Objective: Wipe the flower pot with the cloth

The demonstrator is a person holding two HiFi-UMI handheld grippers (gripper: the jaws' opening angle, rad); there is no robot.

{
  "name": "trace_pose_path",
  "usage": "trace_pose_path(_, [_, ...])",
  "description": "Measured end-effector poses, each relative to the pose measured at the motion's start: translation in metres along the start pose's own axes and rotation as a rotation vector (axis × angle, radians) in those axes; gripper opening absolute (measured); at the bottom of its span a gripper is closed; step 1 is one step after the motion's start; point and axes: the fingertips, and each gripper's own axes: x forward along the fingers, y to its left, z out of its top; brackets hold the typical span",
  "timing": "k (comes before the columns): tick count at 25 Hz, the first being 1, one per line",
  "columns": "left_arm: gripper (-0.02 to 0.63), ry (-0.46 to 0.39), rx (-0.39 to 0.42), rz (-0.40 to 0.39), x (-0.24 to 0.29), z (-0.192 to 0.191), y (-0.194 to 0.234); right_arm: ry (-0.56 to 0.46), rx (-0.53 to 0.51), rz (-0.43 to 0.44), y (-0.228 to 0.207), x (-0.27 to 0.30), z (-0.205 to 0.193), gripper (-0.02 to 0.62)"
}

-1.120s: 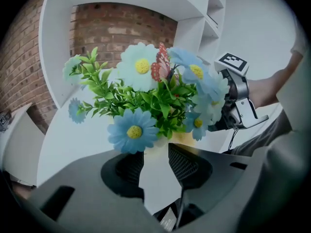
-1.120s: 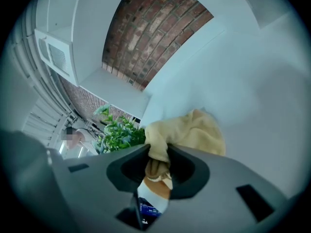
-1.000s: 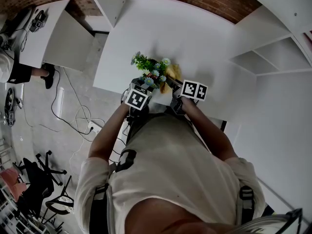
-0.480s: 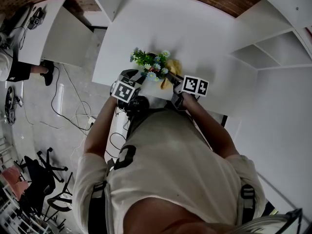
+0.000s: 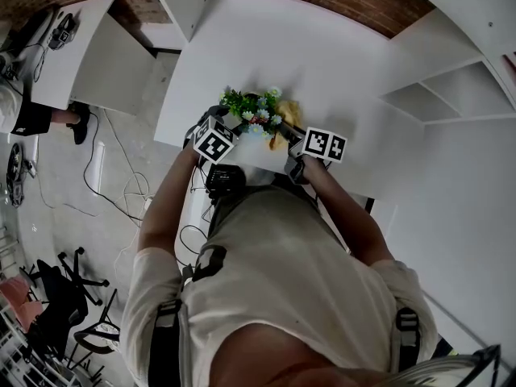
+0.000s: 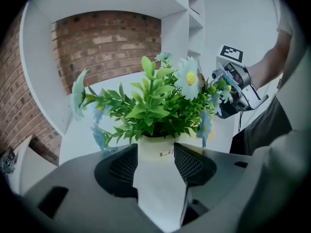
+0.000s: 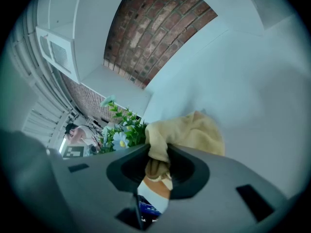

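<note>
A white flower pot (image 6: 155,152) of green leaves and blue and white flowers (image 5: 254,111) stands near the front edge of the white table (image 5: 339,63). My left gripper (image 5: 230,127) is at the pot's left side. Its jaws are opening, and the pot shows in the gap right at the fingertips; I see no pad pressing on it. My right gripper (image 7: 158,166) is shut on a yellow cloth (image 7: 187,130). The cloth (image 5: 284,126) bunches beside the pot on its right. The pot's lower part is hidden behind the left jaws.
A brick wall (image 5: 355,2) backs the table. White shelves (image 5: 451,87) rise at the right. A second white desk (image 5: 89,47) stands to the left, with a seated person (image 5: 20,115) beyond it. Cables (image 5: 129,192) and black chairs (image 5: 64,297) lie on the floor.
My left gripper swung out to the left, then came back in against the pot's left side, rolling as it went. The right gripper with the cloth stayed put.
</note>
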Motion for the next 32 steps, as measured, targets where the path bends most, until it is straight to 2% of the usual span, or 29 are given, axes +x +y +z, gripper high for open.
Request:
trace_pose_path(6, [0.207, -0.008, -0.064, 0.051, -0.001, 0.002, -0.008, -0.006, 0.009, 0.005, 0.002, 0.001, -0.004, 0.098])
trace_pose_path(9, [0.189, -0.016, -0.136, 0.081, -0.003, 0.0, -0.013, -0.003, 0.027, 0.002, 0.005, -0.001, -0.015, 0.098])
trace_pose_path(11, [0.187, -0.021, -0.177, 0.089, -0.003, 0.0, -0.017, 0.008, 0.042, 0.001, 0.007, -0.001, -0.025, 0.098])
trace_pose_path(13, [0.224, -0.027, -0.196, 0.084, -0.004, 0.0, -0.022, 0.024, 0.051, 0.008, 0.01, -0.001, -0.036, 0.098])
trace_pose_path(17, [0.231, -0.035, -0.173, 0.078, -0.008, 0.0, -0.016, 0.03, 0.043, 0.014, 0.012, 0.0, -0.035, 0.098])
trace_pose_path(19, [0.262, -0.042, -0.161, 0.079, -0.012, 0.0, -0.005, 0.016, 0.035, 0.013, 0.01, -0.001, -0.024, 0.098])
trace_pose_path(25, [0.276, -0.037, -0.093, 0.004, -0.007, 0.007, -0.002, -0.021, 0.022, 0.003, 0.005, -0.004, -0.002, 0.098])
trace_pose_path(32, [0.255, -0.054, -0.096, 0.042, 0.001, 0.011, -0.01, -0.016, 0.025, 0.008, 0.003, -0.001, -0.001, 0.098])
